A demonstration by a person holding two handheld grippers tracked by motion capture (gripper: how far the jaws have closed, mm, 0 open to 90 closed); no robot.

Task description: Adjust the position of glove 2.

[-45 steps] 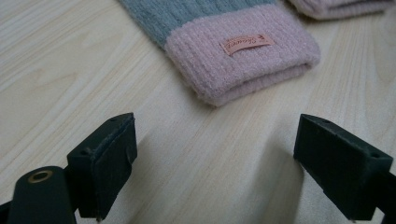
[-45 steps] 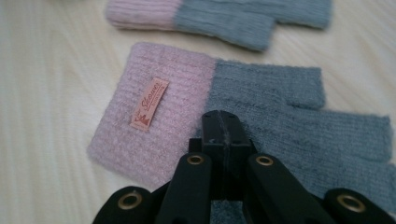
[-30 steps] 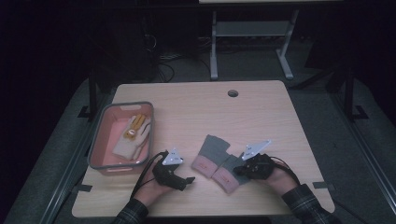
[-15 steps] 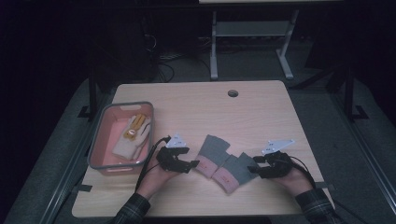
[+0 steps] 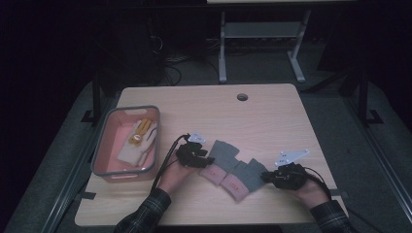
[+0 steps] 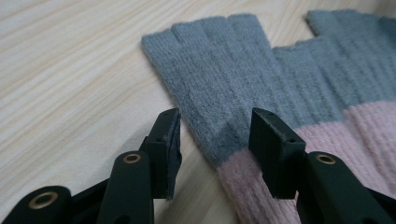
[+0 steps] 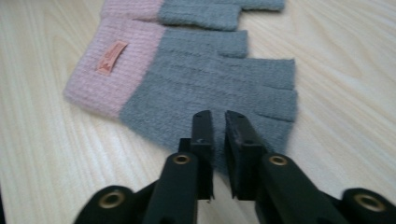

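Observation:
Two fingerless gloves, grey with pink cuffs, lie side by side near the table's front edge. My left gripper (image 5: 201, 158) (image 6: 215, 126) sits at the left glove (image 5: 224, 154) (image 6: 219, 70). Its jaws have just been closing and stand half open astride that glove's near edge, one pad on the bare wood, neither pressing. My right gripper (image 5: 265, 177) (image 7: 218, 116) is at the right side of the right glove (image 5: 245, 175) (image 7: 205, 84). Its jaws have just closed to a narrow slit, pinching the grey edge. A small orange label (image 7: 111, 57) marks the pink cuff.
A grey-rimmed pink bin (image 5: 104, 145) stands at the table's left and holds a white and yellow glove (image 5: 141, 141). A cable hole (image 5: 242, 97) sits near the far edge. Bare wood lies beyond the gloves. A metal table frame (image 5: 262, 34) stands behind in the dark.
My left gripper has slid right to the left glove's edge with its jaws narrowing. My right gripper has moved right, off the glove's middle to its outer edge.

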